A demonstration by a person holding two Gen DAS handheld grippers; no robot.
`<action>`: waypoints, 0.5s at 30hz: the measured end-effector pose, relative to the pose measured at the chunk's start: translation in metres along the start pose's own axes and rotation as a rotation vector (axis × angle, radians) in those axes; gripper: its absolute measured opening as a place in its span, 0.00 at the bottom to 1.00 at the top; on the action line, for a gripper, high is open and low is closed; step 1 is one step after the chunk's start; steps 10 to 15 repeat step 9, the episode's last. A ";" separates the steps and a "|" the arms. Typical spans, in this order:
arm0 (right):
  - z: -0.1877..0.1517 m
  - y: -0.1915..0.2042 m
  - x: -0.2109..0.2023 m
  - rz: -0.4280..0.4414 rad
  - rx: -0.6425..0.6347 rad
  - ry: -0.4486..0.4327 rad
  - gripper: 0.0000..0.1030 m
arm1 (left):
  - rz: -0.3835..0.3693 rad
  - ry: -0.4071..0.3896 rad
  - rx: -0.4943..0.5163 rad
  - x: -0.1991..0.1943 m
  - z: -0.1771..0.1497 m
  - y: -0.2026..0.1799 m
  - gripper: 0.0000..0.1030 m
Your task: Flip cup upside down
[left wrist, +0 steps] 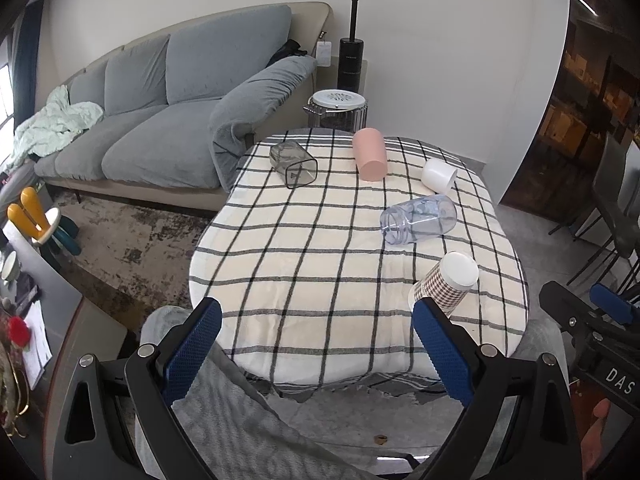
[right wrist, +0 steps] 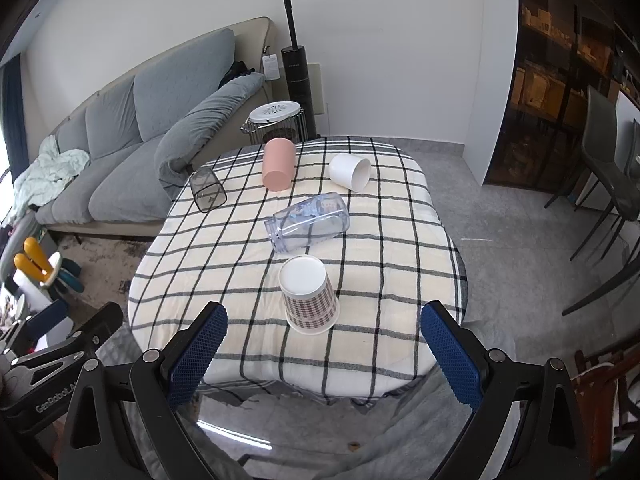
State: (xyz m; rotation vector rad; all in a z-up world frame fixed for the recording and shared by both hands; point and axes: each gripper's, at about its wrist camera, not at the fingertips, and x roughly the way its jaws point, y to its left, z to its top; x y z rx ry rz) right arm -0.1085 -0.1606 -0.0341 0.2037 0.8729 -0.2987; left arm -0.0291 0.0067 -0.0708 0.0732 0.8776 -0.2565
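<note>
Your right gripper (right wrist: 320, 352) is spread wide and holds nothing; it hangs just off the near edge of the checked tablecloth (right wrist: 360, 288). Your left gripper (left wrist: 316, 352) is likewise released and empty, off the same edge further left.

The patterned paper cup (right wrist: 310, 300) stands rim-down near the near edge, directly ahead of the right gripper and already inverted. Behind it, toward the middle of the cloth, the clear bottle (right wrist: 308, 220) lies on its side. Further back lie the pink cup (right wrist: 277, 164), the white cup (right wrist: 350, 171) toward the far right corner, and the smoked square cup (right wrist: 207, 191) at the left edge.

Judged from this layout, select one lying cup. Approach across its body, not its mouth. Close squarely at mid-length, lift clear of the cloth, rotate until the rim faces down, then lower it flat before releasing.
</note>
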 end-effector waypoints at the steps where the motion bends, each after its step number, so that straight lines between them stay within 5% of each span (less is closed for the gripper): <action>1: 0.000 0.000 0.000 0.001 0.000 -0.001 0.95 | -0.006 0.005 -0.003 0.001 0.000 0.000 0.98; 15: -0.002 -0.004 0.006 -0.006 0.022 0.008 0.95 | 0.013 0.018 -0.004 0.011 -0.002 -0.003 1.00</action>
